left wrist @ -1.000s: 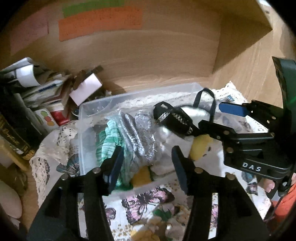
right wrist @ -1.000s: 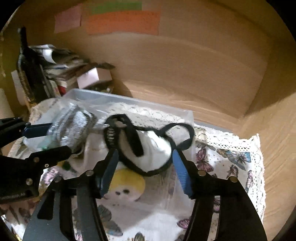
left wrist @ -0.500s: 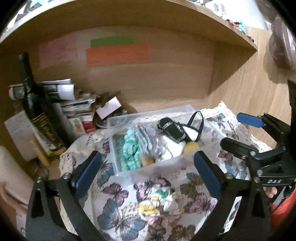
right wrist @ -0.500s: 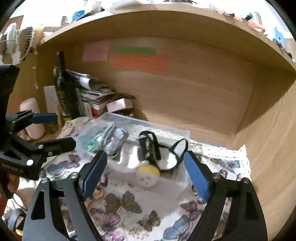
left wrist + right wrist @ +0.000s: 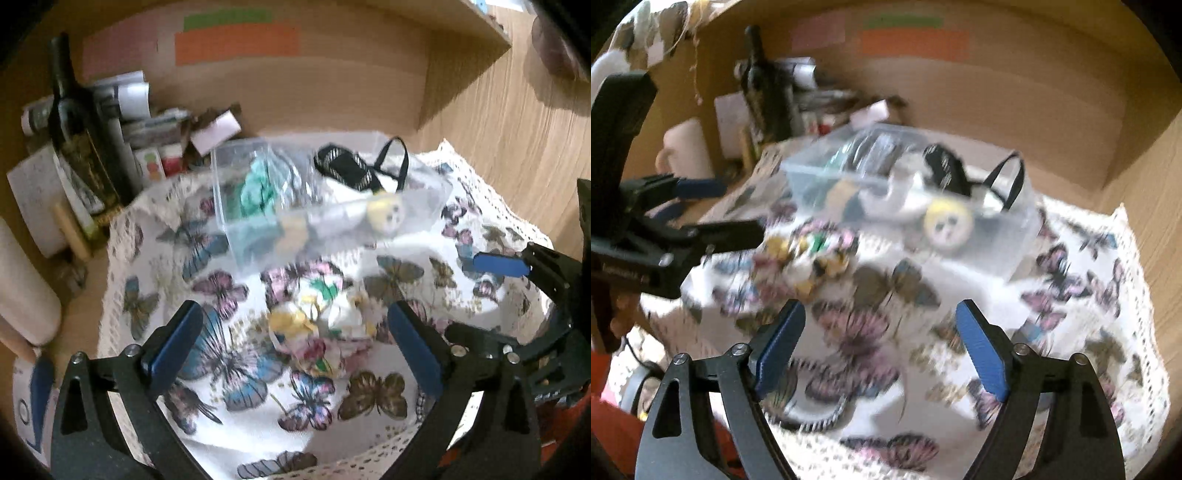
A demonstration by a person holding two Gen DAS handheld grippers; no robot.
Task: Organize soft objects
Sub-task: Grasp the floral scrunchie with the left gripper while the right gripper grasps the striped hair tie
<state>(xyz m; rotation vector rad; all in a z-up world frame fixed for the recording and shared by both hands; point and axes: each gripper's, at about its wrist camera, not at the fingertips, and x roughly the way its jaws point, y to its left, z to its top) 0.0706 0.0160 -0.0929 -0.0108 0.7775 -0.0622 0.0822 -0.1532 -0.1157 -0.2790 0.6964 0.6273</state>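
A clear plastic bin (image 5: 236, 229) (image 5: 1015, 236) stands on a butterfly-print cloth (image 5: 229, 369) (image 5: 1071, 295). It holds a green scrunchie (image 5: 258, 184), a silvery soft item, a white and black pouch with black straps (image 5: 347, 170) (image 5: 945, 170) and a yellow plush face (image 5: 386, 214) (image 5: 947, 225). A floral scrunchie (image 5: 325, 332) (image 5: 812, 254) lies on the cloth in front of the bin. My left gripper (image 5: 295, 339) is open and empty just above it. My right gripper (image 5: 881, 347) is open and empty, back from the bin.
A dark wine bottle (image 5: 77, 122) (image 5: 764, 92), stacked papers and small boxes (image 5: 155, 125) stand at the back left of the wooden alcove. A pale roll (image 5: 26, 295) lies at the left. The right wooden wall (image 5: 517, 147) is close.
Both grippers have opened wide and pulled back from the bin, leaving the pouch and silvery item inside it. The left one has dropped toward the floral scrunchie.
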